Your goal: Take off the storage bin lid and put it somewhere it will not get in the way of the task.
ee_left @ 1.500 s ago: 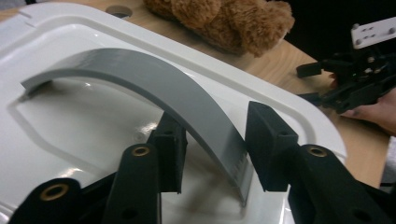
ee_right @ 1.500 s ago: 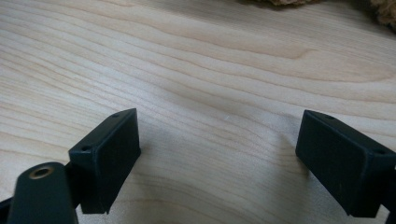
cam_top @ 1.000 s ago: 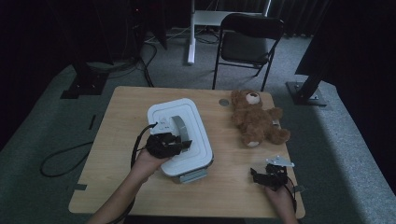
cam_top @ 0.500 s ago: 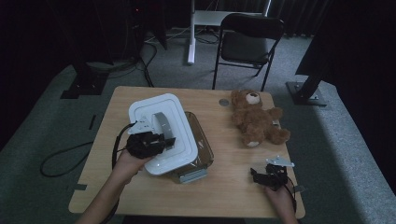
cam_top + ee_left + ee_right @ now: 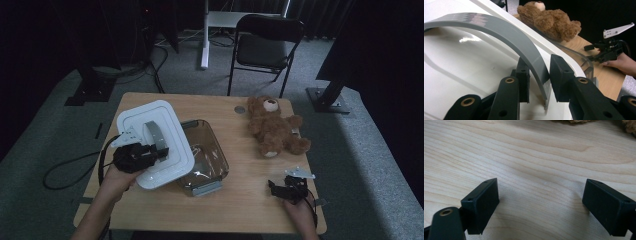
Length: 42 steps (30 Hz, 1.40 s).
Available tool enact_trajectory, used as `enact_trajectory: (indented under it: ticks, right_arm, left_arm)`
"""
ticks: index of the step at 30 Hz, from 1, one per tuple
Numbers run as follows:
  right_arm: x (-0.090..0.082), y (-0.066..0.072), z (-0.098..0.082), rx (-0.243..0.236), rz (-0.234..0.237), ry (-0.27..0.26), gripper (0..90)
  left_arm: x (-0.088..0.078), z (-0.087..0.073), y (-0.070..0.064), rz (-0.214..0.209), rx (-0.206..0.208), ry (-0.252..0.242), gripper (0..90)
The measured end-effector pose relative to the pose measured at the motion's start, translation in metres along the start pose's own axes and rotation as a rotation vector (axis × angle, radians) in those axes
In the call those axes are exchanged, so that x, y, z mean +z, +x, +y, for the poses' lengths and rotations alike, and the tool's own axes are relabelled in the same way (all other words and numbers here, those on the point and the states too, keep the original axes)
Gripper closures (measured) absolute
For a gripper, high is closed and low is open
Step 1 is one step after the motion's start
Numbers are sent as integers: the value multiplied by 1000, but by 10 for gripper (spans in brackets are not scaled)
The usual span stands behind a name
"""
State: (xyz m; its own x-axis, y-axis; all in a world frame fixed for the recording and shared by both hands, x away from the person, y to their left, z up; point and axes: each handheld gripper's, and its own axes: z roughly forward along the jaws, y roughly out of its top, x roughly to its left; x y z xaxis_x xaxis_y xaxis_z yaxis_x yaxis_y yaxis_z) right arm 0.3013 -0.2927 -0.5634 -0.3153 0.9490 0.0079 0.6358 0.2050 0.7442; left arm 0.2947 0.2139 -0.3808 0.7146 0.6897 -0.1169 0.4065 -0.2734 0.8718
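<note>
**Lid held over the tub**

The left gripper (image 5: 159,151) pinches the grey handle (image 5: 524,50) of the white lid (image 5: 150,125), which hangs tilted over the clear tub (image 5: 212,160) (at its 9 o'clock edge). The right gripper (image 5: 274,188) rests spread on the table (image 5: 240,205), the teddy bear (image 5: 272,127) at its 12 o'clock.

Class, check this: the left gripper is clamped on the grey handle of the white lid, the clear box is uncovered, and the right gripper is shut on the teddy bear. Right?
Not quite. The right gripper is open over bare table, as the right gripper view shows; the teddy bear lies apart. The rest holds.
</note>
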Motion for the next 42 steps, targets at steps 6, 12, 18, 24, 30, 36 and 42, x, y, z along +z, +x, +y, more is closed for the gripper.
enact_trajectory:
  ticks: [6, 12, 18, 24, 30, 36, 42]
  right_arm:
    - [0, 0, 0, 1, 0, 1, 130]
    - [0, 0, 0, 1, 0, 0, 130]
    - [0, 0, 0, 1, 0, 0, 129]
    - [0, 0, 0, 1, 0, 0, 129]
    - [0, 0, 0, 1, 0, 0, 130]
    - [0, 0, 0, 0, 0, 0, 130]
    - [0, 0, 0, 0, 0, 0, 129]
  left_arm:
    - [-15, -11, 8, 8, -13, -2, 719]
    - [-30, -23, 15, 24, -22, -10, 722]
    - [-39, -37, 22, 51, -26, 2, 721]
    - [-39, -56, 36, 63, -75, 22, 721]
    - [-28, -76, 42, 34, -112, 38, 721]
    - [-12, -91, 44, 0, -135, 63, 721]
    - [5, -106, 51, -32, -162, 93, 721]
